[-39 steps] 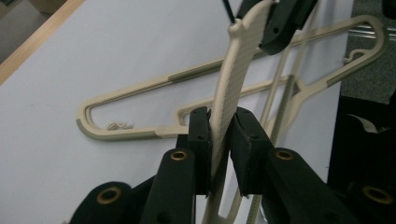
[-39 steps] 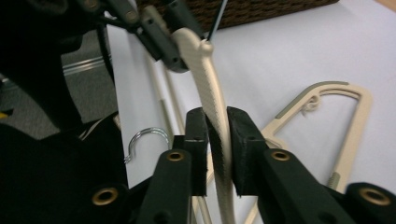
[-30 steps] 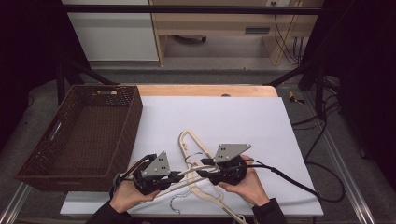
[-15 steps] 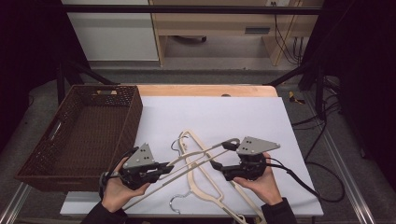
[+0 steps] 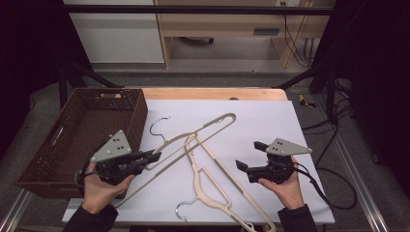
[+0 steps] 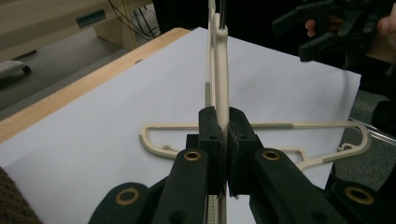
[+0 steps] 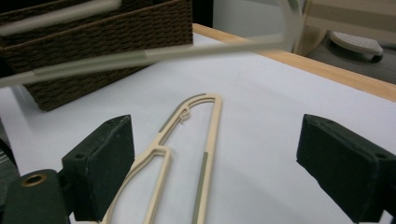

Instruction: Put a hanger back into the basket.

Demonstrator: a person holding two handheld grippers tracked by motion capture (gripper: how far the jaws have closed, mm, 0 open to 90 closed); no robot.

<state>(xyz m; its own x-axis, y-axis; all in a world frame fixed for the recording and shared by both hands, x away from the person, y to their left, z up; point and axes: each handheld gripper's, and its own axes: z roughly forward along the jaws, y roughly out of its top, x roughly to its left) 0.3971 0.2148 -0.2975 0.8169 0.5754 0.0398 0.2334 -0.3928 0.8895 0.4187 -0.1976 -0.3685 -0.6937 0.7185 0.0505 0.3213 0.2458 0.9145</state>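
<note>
Hanger work is occupying both hands here. The raised cream plastic clothes hanger with a metal hook (image 5: 193,140) is being pinched at its lower arm by the left hand-held gripper (image 5: 153,156), and it is slanting up over the white sheet covering the surface (image 5: 261,121), its far rounded end toward the middle back and its hook (image 5: 159,126) curling just beside the basket. In the left gripper view the two black jaws are pressing together on the thin edge of that hanger (image 6: 221,70), which is rising straight ahead of them.

A second cream plastic hanger lying flat (image 5: 212,188) is resting on the sheet, crossing under the raised one near the middle and running toward the near edge, its silver hook (image 5: 183,209) close to the front. The same flat hanger (image 7: 187,154) is lying on the sheet beyond the jaws in the right gripper view.

The right hand-held gripper (image 5: 249,157) is hovering to the right of both hangers, well apart from them; its jaws have just been opening and are standing spread wide with nothing between them. The person's right hand (image 5: 285,186) is gripping it from below, a black cable trailing off to the right.

The dark brown woven wicker basket (image 5: 43,154) is sitting at the left edge of the surface, just beside the left hand (image 5: 99,186).
</note>
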